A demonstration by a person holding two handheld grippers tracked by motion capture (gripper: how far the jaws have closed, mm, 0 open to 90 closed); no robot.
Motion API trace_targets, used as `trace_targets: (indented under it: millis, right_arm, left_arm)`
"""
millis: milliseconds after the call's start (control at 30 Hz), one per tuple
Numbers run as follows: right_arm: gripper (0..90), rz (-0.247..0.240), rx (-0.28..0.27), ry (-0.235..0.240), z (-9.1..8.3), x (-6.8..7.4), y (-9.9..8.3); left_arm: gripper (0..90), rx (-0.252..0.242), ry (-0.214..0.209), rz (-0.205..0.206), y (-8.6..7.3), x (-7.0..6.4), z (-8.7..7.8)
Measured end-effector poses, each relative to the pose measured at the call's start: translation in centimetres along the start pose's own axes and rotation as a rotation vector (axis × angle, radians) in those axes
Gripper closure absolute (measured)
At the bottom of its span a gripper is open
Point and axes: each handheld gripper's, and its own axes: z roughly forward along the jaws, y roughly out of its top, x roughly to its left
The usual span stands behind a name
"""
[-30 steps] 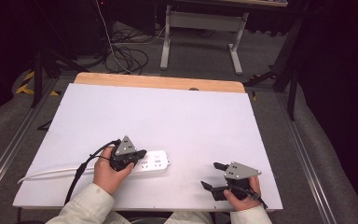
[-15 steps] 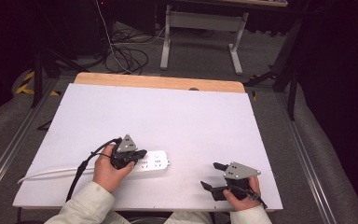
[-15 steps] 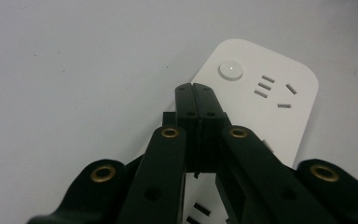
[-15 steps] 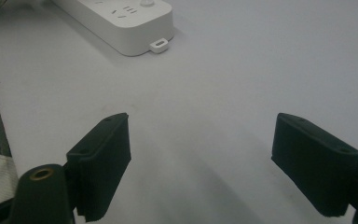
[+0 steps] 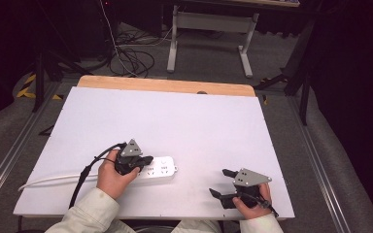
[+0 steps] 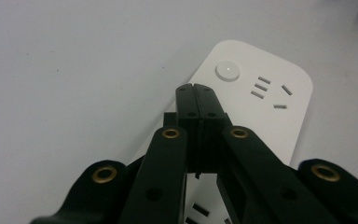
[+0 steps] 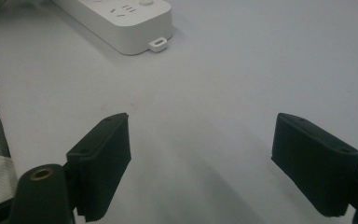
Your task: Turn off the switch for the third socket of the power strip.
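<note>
The high view looked forward and down over the whole tabletop (image 5: 184,121). The left gripper view sat close above the power strip (image 6: 261,93), just beyond its jaws. The right gripper view looked low across the tabletop, sharing that strip well beyond its jaws.

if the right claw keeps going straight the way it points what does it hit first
Probably the white plastic power strip: past the open right claw lies bare white tabletop, then the strip's tabbed end, slightly left of centre, so it might just graze it.
</note>
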Motion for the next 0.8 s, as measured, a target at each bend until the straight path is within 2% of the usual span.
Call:
trace_targets:
  millis: [33,67,133,200,300,500,633,733,767,800]
  right_arm:
    - [19.4,0.002,-0.002,0.0,0.0,0.0,0.0]
    - [19.5,0.003,-0.003,-0.001,-0.1,-0.1,0.0]
    - [19.4,0.004,-0.005,-0.002,-0.1,-0.2,-0.1]
    - [19.5,0.005,-0.003,0.0,-0.1,-0.2,-0.1]
    - [19.4,0.002,-0.001,0.0,-0.1,-0.1,0.0]
    - [19.5,0.004,-0.002,0.001,-0.1,-0.2,-0.1]
    - [19.5,0.003,0.001,0.0,0.0,-0.2,-0.1]
    - [19.4,0.003,0.0,0.001,-0.1,-0.2,-0.1]
    - [19.4,0.004,-0.001,0.0,-0.1,-0.2,-0.1]
    - [19.4,0.004,-0.001,0.0,-0.1,-0.2,-0.1]
  left_arm:
    - [90.0,-0.002,-0.009,-0.017,-0.1,0.1,-0.1]
    - [90.0,-0.035,0.0,-0.012,0.1,0.2,-0.8]
    - [90.0,-0.061,-0.012,-0.021,0.6,0.1,-1.6]
    - [90.0,-0.072,-0.003,-0.013,0.9,-0.2,-2.1]
    - [90.0,-0.071,-0.005,-0.002,1.1,-0.4,-2.4]
    - [90.0,-0.074,-0.023,-0.011,1.7,-0.6,-3.2]
    - [90.0,-0.066,-0.015,0.033,2.4,-0.9,-3.8]
    - [89.8,-0.08,-0.035,0.043,2.7,-1.1,-4.1]
    - [71.8,-0.093,-0.039,0.032,2.8,-1.1,-4.2]
    - [71.8,-0.103,-0.037,0.021,2.8,-1.2,-4.3]
